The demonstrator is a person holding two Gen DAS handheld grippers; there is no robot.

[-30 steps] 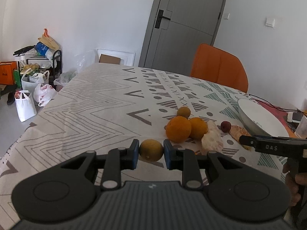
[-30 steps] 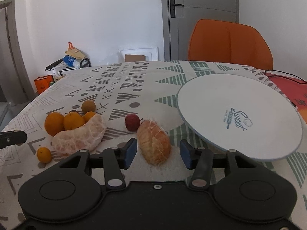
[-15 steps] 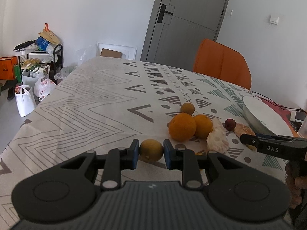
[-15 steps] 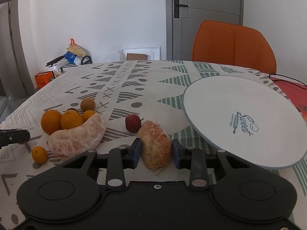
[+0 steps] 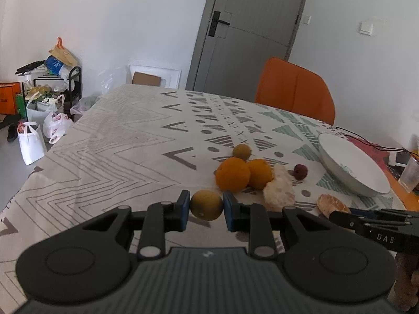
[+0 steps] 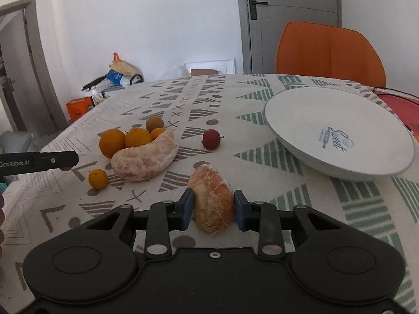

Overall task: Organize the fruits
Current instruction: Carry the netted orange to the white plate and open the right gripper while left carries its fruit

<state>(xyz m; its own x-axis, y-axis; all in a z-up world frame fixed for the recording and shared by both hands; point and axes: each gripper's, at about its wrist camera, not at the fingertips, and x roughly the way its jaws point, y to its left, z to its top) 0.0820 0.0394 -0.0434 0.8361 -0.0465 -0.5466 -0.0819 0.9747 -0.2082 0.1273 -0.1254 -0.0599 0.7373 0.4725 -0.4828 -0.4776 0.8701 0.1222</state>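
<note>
Your left gripper (image 5: 206, 205) pinches a small yellow-green citrus fruit (image 5: 206, 204) between its blue pads, low over the patterned tablecloth (image 5: 117, 151). Your right gripper (image 6: 214, 206) is clamped on a peeled orange-pink citrus segment (image 6: 212, 201), its pads pressing both sides of it.

Just beyond the left gripper, a cluster of fruit sits on the cloth: two oranges (image 5: 232, 174) touching each other, a large peeled citrus piece (image 6: 145, 159) curving against them, and a smaller greenish-brown round fruit (image 5: 242, 151) behind. In the right wrist view, a tiny orange (image 6: 98, 179) lies alone beside the peeled piece. A small dark red fruit (image 6: 211, 139) sits apart, between the cluster and the plate.

Farther right, a white plate (image 6: 309, 112) printed "Sweet" rests on the table. Beyond the table's far edge stands an orange chair (image 6: 330, 52), then a grey door (image 5: 251, 31) in a white wall.
</note>
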